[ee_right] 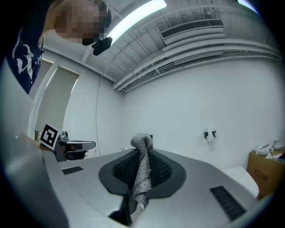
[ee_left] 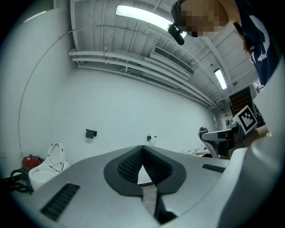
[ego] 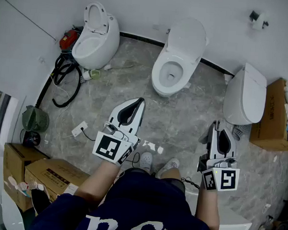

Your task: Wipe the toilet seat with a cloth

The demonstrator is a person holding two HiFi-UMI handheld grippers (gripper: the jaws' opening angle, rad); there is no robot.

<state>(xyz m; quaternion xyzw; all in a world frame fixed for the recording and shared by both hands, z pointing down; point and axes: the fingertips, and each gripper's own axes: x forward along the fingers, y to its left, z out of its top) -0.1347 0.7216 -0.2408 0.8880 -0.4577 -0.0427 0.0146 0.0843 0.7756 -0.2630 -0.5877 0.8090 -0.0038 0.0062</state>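
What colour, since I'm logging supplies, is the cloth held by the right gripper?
Grey, knitted weave; the cloth shows best in the right gripper view.

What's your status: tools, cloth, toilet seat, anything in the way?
Left tool shut, empty. Right tool shut on cloth. Middle toilet seat ahead, both tools short of it. Cables lie off left.

Head view steeply down, gripper views toward the wall (ee_left: 133, 104)

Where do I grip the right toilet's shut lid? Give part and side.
Likely the lid by its rounded front lip, from the front: its back end lies at the wall. Use the left gripper; the right gripper holds the cloth.
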